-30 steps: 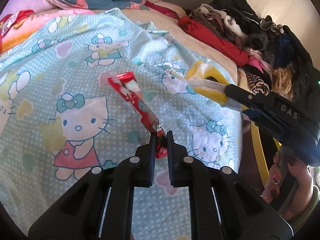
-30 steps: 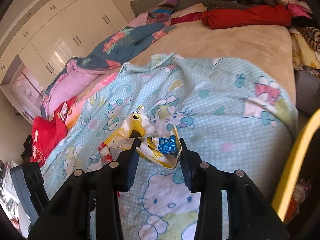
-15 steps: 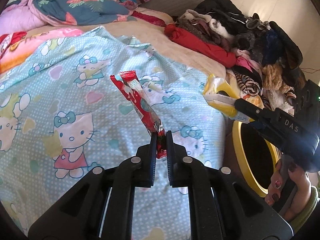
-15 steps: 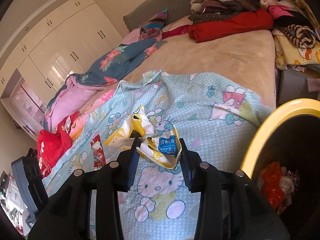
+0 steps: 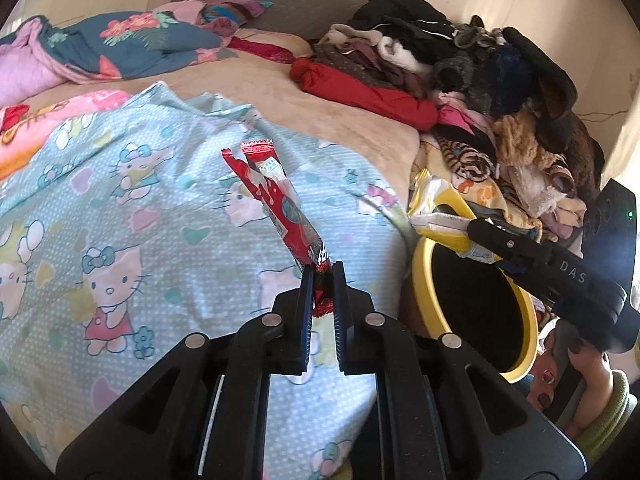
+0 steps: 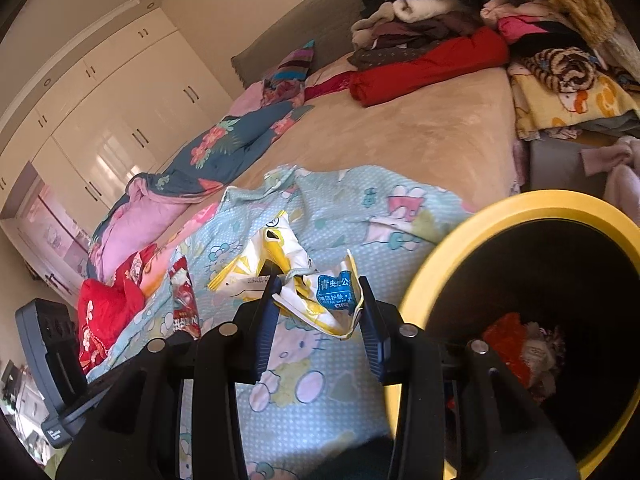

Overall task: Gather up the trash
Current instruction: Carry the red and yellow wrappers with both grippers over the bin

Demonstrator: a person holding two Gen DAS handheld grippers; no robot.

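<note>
Evidently both grippers are carrying their finds toward the yellow-rimmed bin (image 6: 520, 208): the left gripper (image 5: 322, 280) has its jaws clenched on the bottom end of a red snack wrapper (image 5: 276, 200), which sticks up and away beyond the tips so it hangs clear of the cartoon-cat sheet (image 5: 120, 200). The right gripper (image 6: 316, 292) grasps a crumpled yellow-and-white packet (image 6: 304, 284) between wider-set jaws, the bin's dark mouth lying just right of them, probably so it can drop straight in.
</note>
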